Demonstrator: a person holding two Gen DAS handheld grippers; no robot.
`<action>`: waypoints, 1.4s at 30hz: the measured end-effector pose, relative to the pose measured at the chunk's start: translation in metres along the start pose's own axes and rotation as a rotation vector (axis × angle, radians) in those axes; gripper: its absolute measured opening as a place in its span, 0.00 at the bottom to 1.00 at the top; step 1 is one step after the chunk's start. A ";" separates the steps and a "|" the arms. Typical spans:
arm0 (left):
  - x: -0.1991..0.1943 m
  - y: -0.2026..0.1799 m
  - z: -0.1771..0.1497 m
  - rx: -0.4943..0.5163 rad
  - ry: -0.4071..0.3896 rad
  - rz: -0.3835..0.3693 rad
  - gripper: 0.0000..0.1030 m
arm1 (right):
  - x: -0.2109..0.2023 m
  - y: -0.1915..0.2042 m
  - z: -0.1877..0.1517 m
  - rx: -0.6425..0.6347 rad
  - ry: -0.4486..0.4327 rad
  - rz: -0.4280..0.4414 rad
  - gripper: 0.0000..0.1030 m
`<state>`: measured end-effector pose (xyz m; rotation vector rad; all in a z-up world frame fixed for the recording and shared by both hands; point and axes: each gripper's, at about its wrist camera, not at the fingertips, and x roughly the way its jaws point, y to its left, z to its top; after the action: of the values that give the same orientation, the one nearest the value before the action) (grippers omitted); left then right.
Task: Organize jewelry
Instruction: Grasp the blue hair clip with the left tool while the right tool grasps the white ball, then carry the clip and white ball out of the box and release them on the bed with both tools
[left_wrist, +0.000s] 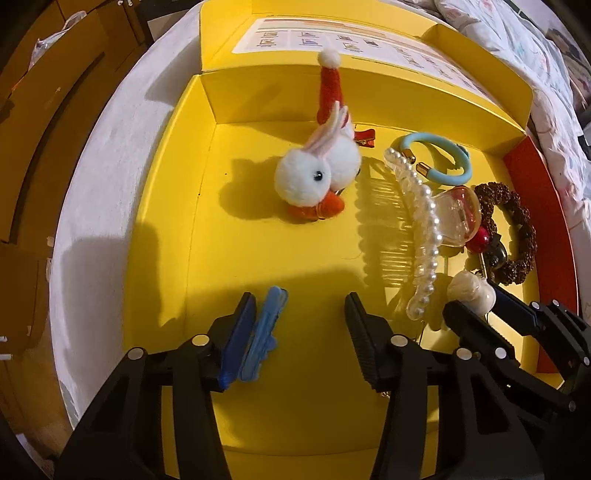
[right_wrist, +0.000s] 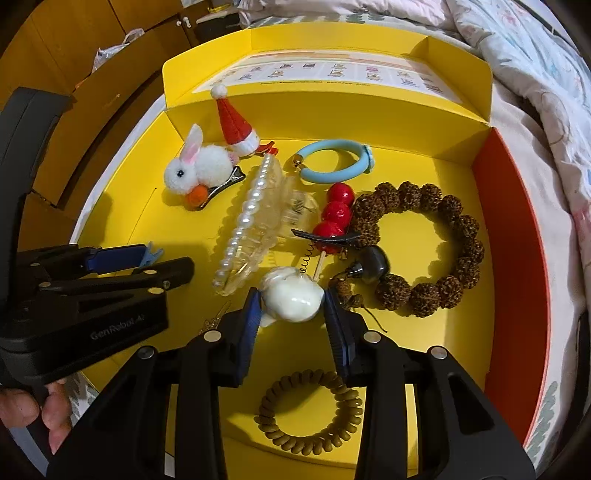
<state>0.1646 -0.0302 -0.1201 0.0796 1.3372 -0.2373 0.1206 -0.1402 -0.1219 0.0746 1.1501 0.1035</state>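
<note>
While the yellow box (right_wrist: 436, 177) sits on the bed, my right tongs (right_wrist: 291, 314) clamp a white bun clip (right_wrist: 291, 299) near 6 o'clock; my left tongs (left_wrist: 299, 332) gape, a blue clip (left_wrist: 262, 332) against one finger at 7 o'clock.

Home bedroom, patterned quilt (right_wrist: 517, 55) on a bed, wooden wardrobe doors (right_wrist: 66, 48) behind

Both wrist views, steeply down, yellow box (left_wrist: 207, 192)

Matt yellow cardboard box (right_wrist: 461, 332); fluffy bunny clip (right_wrist: 195, 168); glossy pearl claw (right_wrist: 243, 225); rough brown-bead bracelet (right_wrist: 443, 280); smooth rubbery blue ring (right_wrist: 332, 173).
</note>
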 end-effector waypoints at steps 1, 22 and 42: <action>0.000 0.001 0.000 -0.005 -0.002 0.001 0.42 | 0.000 0.000 -0.001 -0.001 0.002 0.003 0.34; -0.010 0.026 -0.013 -0.051 0.006 -0.110 0.13 | -0.016 -0.012 -0.001 0.029 -0.019 0.043 0.34; -0.095 0.013 -0.036 -0.030 -0.112 -0.227 0.13 | -0.077 -0.030 -0.010 0.086 -0.086 0.172 0.34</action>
<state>0.1127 0.0015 -0.0373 -0.1103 1.2371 -0.4081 0.0819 -0.1793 -0.0590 0.2528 1.0605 0.2015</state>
